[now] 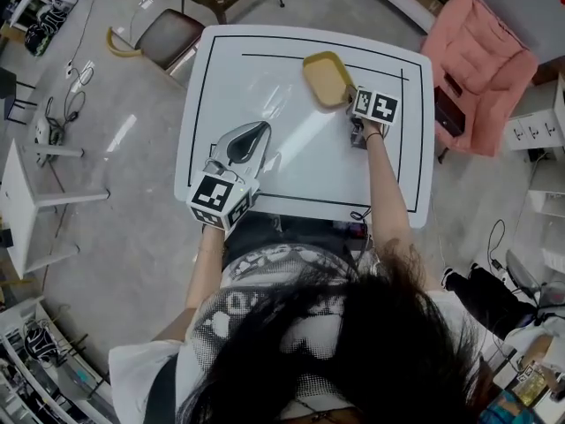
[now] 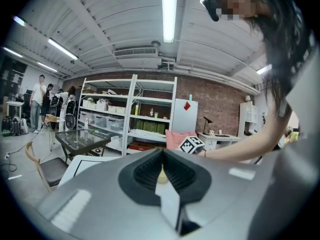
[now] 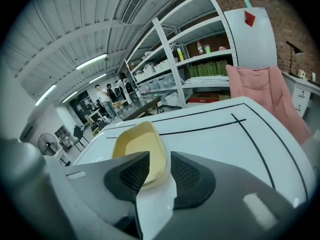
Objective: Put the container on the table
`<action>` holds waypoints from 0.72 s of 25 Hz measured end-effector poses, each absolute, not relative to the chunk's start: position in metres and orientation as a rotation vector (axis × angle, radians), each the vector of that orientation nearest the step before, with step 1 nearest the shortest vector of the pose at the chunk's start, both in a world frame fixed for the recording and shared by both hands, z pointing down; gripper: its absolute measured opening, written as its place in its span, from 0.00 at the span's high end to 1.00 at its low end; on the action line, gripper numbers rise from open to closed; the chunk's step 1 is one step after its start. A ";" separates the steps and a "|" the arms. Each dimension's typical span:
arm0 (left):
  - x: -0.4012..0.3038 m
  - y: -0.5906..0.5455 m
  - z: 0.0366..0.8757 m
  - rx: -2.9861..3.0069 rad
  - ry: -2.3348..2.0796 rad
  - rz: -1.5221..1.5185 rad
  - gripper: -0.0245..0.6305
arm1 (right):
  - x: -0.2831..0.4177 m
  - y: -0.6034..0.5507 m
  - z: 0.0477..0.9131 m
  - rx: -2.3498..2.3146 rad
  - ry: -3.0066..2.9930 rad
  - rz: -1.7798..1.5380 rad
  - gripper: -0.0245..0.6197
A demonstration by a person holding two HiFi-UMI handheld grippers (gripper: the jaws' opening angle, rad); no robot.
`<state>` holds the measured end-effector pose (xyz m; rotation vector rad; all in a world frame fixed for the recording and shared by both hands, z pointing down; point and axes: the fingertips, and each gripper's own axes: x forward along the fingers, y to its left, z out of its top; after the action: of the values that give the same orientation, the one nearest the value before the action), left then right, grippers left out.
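Note:
A shallow yellow container sits on the white table toward its far side, inside the black outline. My right gripper reaches its near right corner. In the right gripper view the jaws stand open around the container rim, with a gap visible beside the right pad. My left gripper rests over the table's near left part, well away from the container. Its jaws look shut with nothing between them.
A chair draped in pink cloth stands off the table's far right corner and a brown chair off its far left. A small white side table is on the left. Shelving and standing people lie beyond.

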<state>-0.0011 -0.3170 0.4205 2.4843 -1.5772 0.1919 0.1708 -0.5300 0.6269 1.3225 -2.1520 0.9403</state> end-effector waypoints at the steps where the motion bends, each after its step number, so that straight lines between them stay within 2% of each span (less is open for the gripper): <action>1: -0.003 -0.318 0.420 2.487 -1.573 0.187 0.96 | 0.172 -0.528 0.621 1.337 -2.167 0.943 0.76; 9: -0.019 -0.316 0.417 2.524 -1.502 0.170 0.96 | 0.160 -0.480 0.556 1.351 -2.355 0.929 0.76; 18: -0.038 -0.300 0.414 2.581 -1.398 0.148 0.96 | 0.115 -0.393 0.505 1.314 -2.513 0.935 0.76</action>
<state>-0.0382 -0.3000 0.4142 2.5809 -1.3977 0.1484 0.1149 -0.3929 0.5050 1.3141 -2.5126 0.9354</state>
